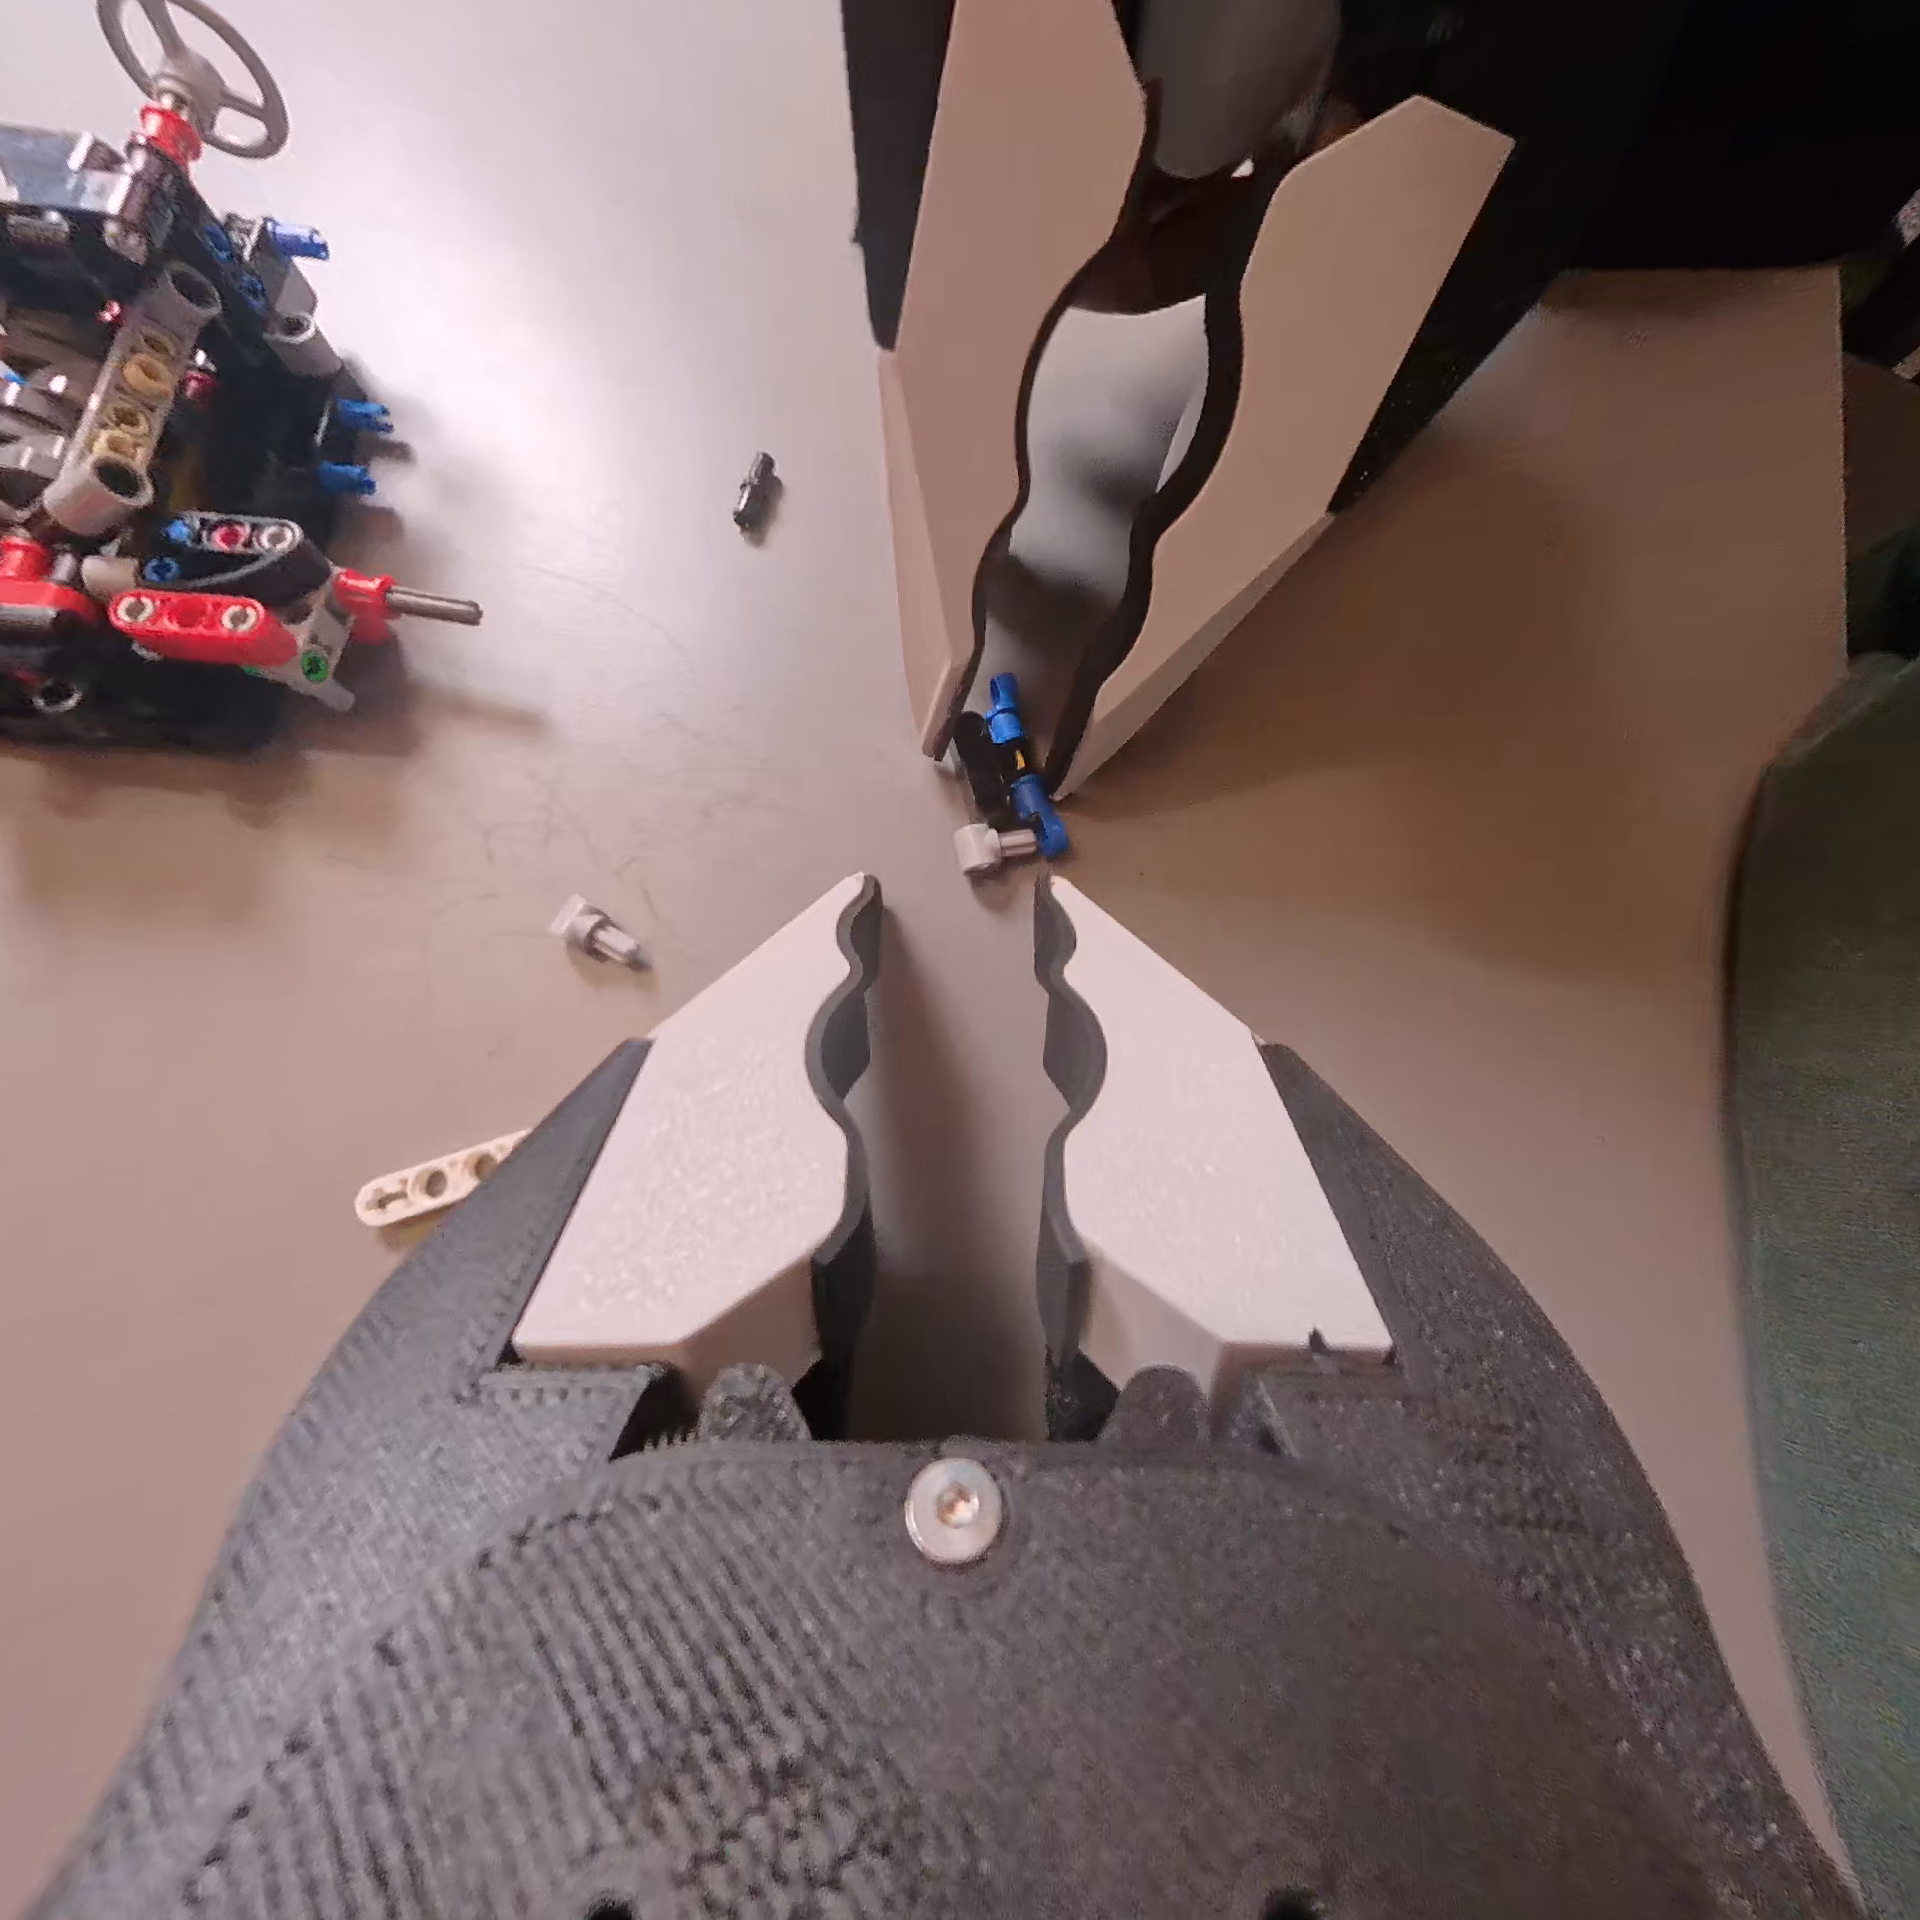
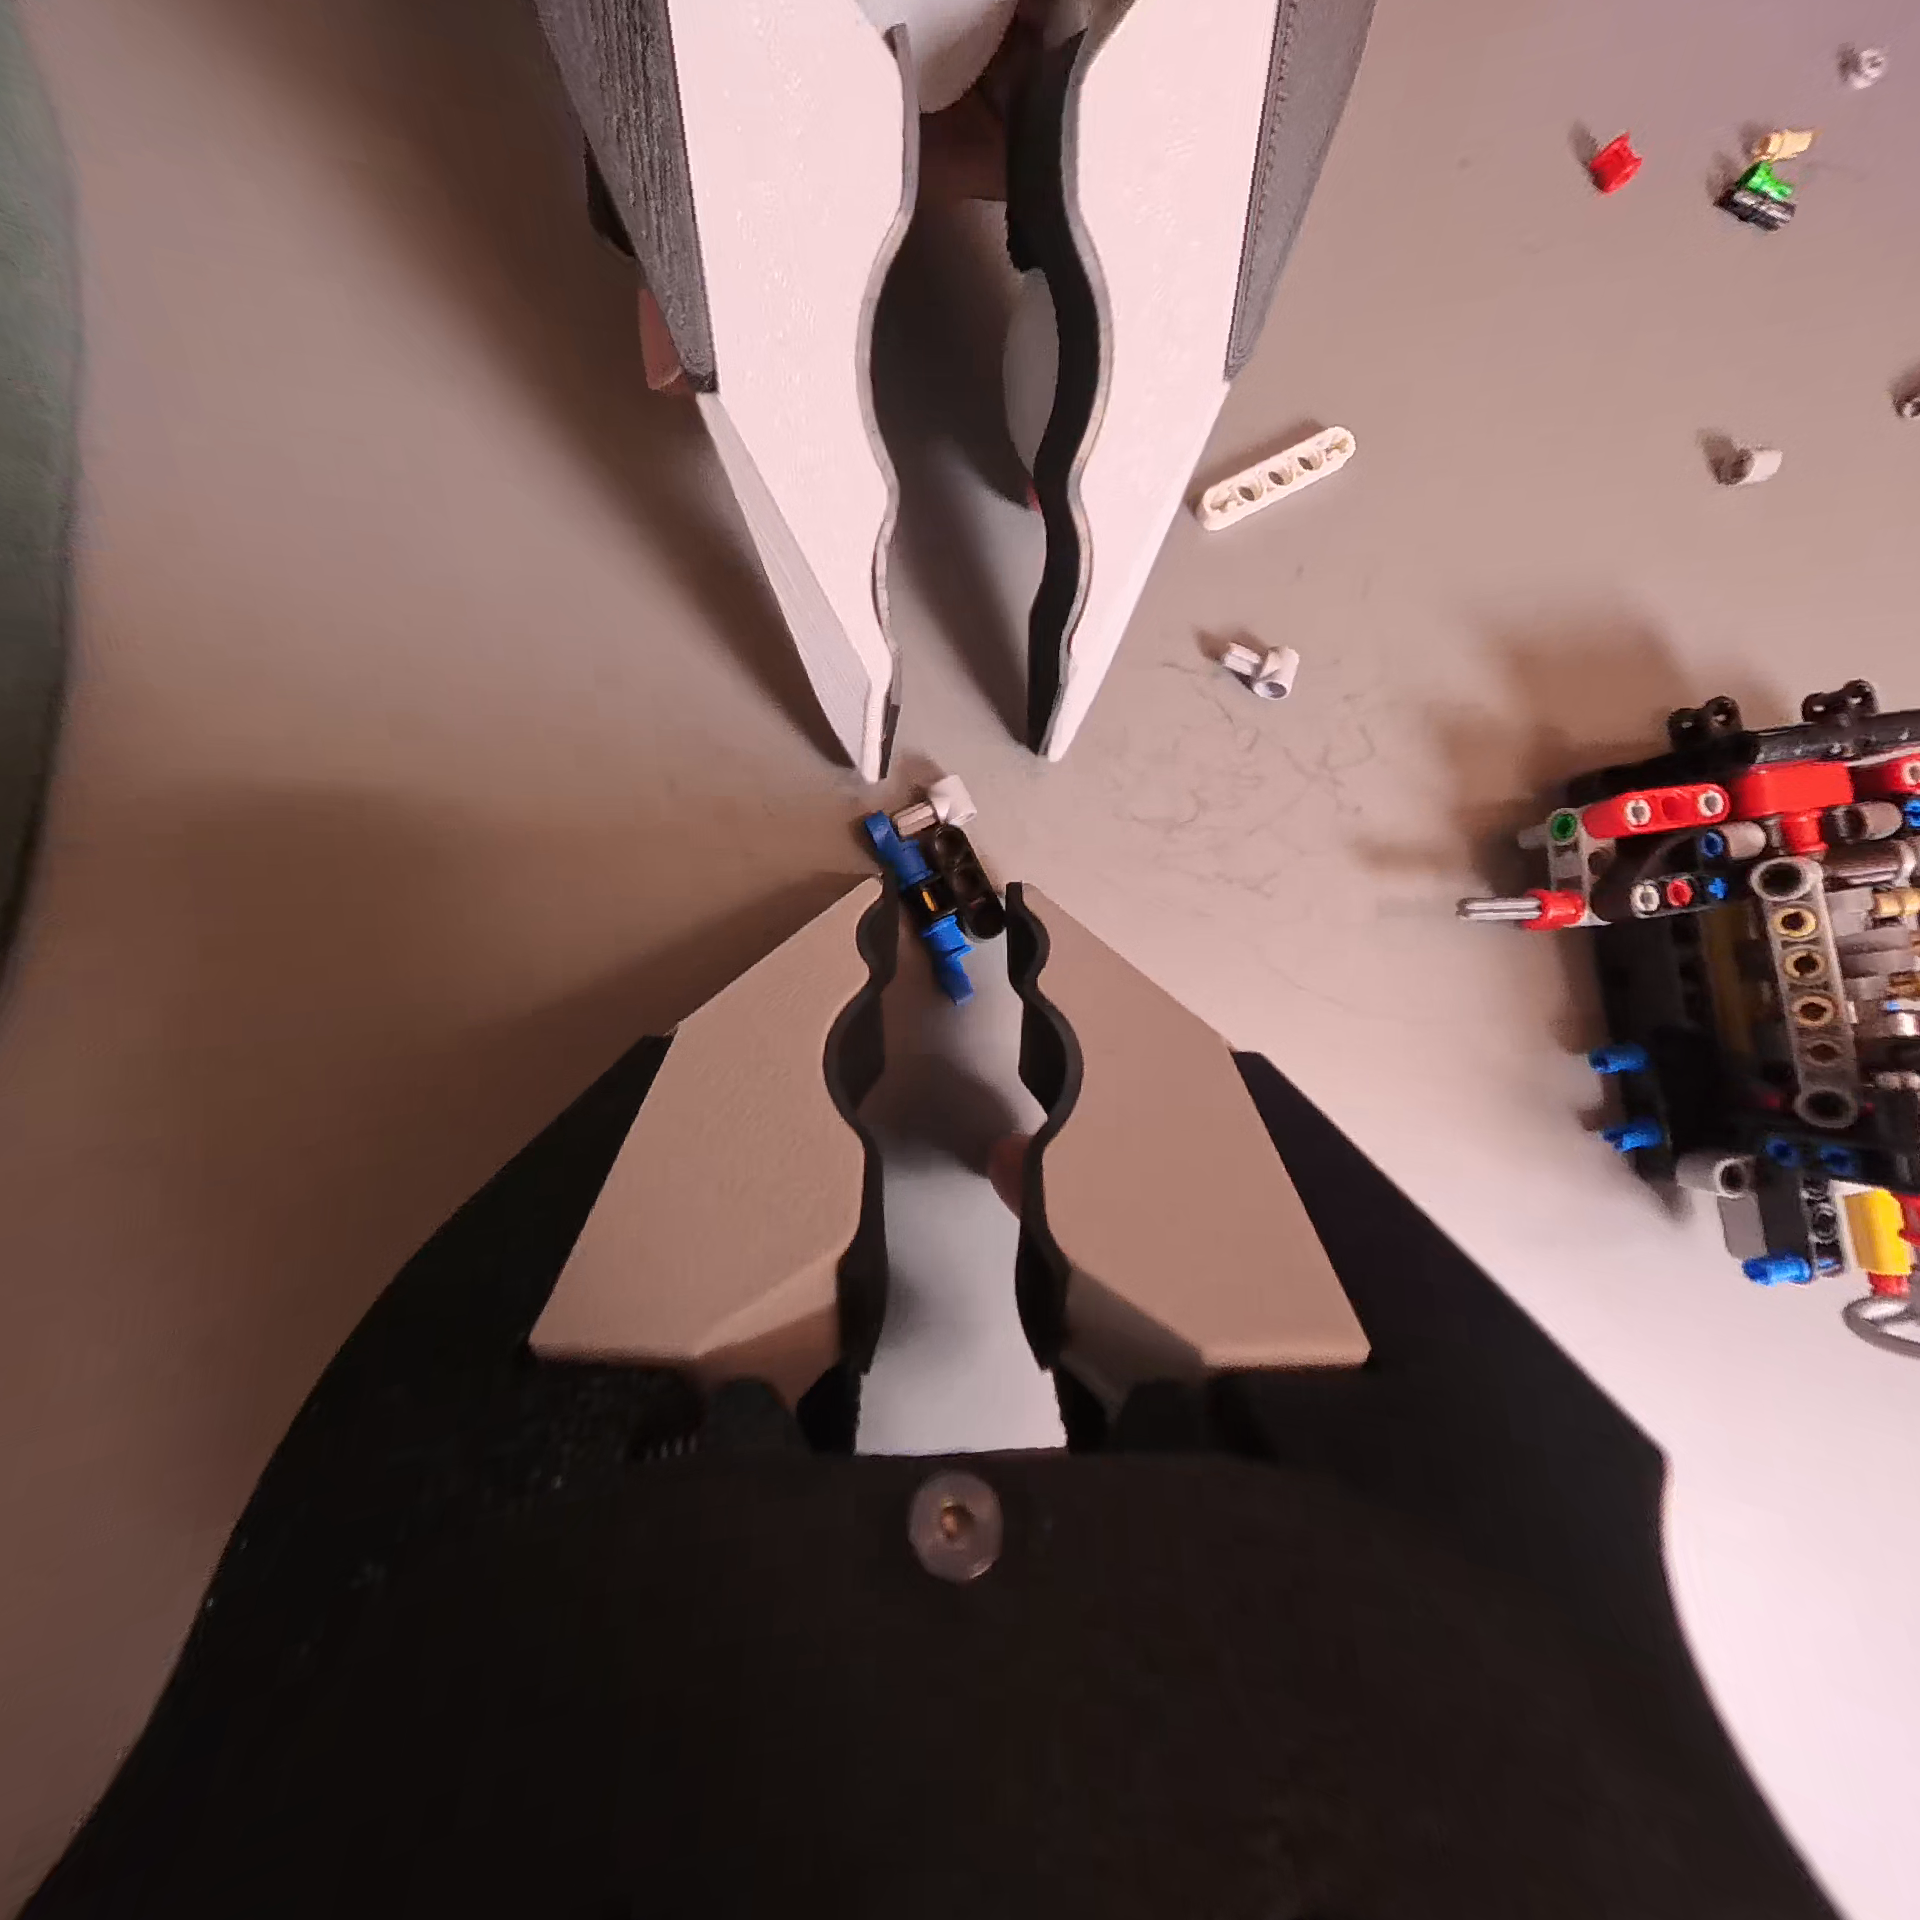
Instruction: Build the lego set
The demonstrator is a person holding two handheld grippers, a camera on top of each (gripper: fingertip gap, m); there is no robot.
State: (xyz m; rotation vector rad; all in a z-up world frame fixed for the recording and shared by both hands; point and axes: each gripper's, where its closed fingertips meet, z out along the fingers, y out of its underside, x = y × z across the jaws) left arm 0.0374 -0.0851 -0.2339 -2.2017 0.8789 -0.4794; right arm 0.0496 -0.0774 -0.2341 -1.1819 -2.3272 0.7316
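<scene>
Beige tabletop (image 2: 416,623) bears a small black-and-blue pinned lego piece (image 2: 940,888), long axis upper-left to lower-right, between right gripper's (image 2: 951,894) parted tips; left gripper (image 1: 956,888) spread, empty.

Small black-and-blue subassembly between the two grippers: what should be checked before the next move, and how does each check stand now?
1. Left gripper empty, jaws apart: ok.
2. Subassembly sits between the right gripper fingertips: ok.
3. Right gripper clamps it firmly: cannot tell.
4. Grey connector at its end faces the left gripper, uncovered: ok.
5. Subassembly lifted off the table: cannot tell.
6. Main model stands apart from both grippers: ok.
</scene>
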